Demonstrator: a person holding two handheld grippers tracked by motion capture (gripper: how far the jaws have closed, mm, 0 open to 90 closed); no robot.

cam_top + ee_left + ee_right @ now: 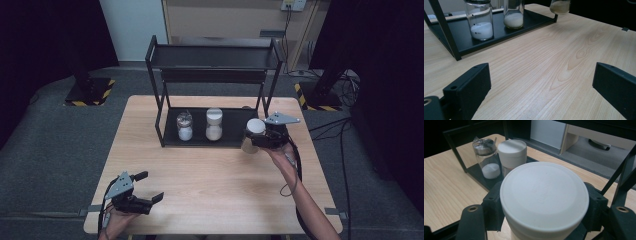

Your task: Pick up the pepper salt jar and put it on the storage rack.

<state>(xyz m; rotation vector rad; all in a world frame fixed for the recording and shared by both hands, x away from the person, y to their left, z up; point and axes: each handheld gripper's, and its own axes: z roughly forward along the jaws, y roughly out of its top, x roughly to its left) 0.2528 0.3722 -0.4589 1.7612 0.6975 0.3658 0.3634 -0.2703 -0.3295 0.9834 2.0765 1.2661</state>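
My right gripper [257, 138] is shut on a jar with a white lid [254, 129] and holds it in the air just right of the black shelf rack [170, 140]. In the right gripper view the white lid [544, 195] sits between both jaws. On the rack's bottom shelf stand a metal-lidded jar of white powder [184, 125] and a white-lidded jar [214, 124]. My left gripper [150, 186] is open near the table's front left edge, its jaws wide apart over bare wood [541, 82]. The held jar's base [560, 6] hangs above the table in the left gripper view.
The rack has an upper shelf [215, 56] on black posts. The wooden table [215, 185] stretches between the rack and the front edge. A cable [295, 170] trails along the right forearm. Dark stands flank the table on the floor behind.
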